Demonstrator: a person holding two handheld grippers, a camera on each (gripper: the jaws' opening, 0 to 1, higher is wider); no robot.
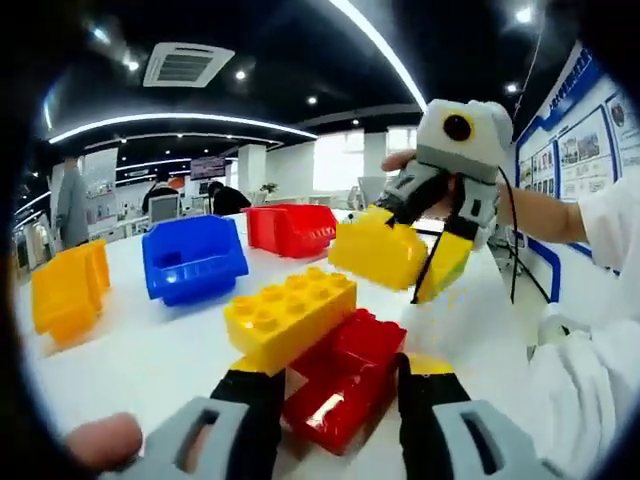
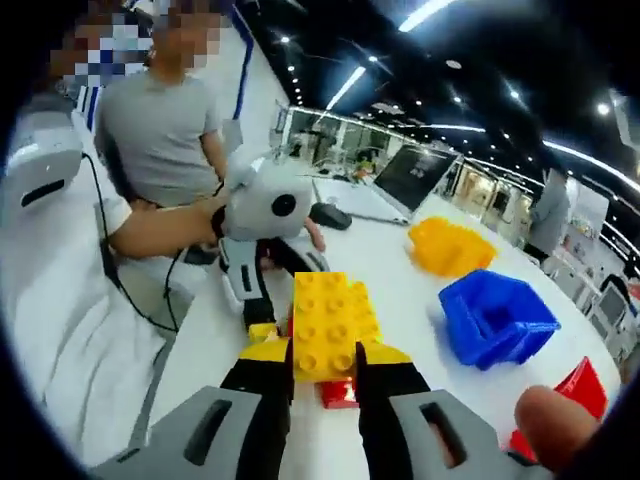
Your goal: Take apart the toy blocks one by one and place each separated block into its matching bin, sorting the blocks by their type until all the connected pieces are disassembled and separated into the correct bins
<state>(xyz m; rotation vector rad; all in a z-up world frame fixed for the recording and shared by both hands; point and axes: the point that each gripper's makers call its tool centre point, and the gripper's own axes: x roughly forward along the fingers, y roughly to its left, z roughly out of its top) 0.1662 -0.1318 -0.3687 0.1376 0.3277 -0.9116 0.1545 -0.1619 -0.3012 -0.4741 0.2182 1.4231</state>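
Note:
My left gripper (image 1: 335,375) is shut on a red block (image 1: 345,385) low over the white table (image 1: 150,350). A yellow block (image 1: 290,315) sits studded on top of the red one. Up and to the right, clear of that stack, my right gripper (image 1: 415,245) is shut on a second yellow block (image 1: 378,252). In the right gripper view that yellow block (image 2: 325,325) stands between my right gripper's (image 2: 325,360) jaws, with a bit of the red block (image 2: 340,392) showing under it. The left gripper (image 2: 255,300) reaches in from the left there.
Three bins stand on the table: orange (image 1: 68,290) (image 2: 450,245), blue (image 1: 195,258) (image 2: 495,320) and red (image 1: 295,228) (image 2: 575,395). A laptop (image 2: 415,175) and a mouse (image 2: 330,215) lie farther back. A person in a grey shirt (image 2: 165,125) sits beside the table.

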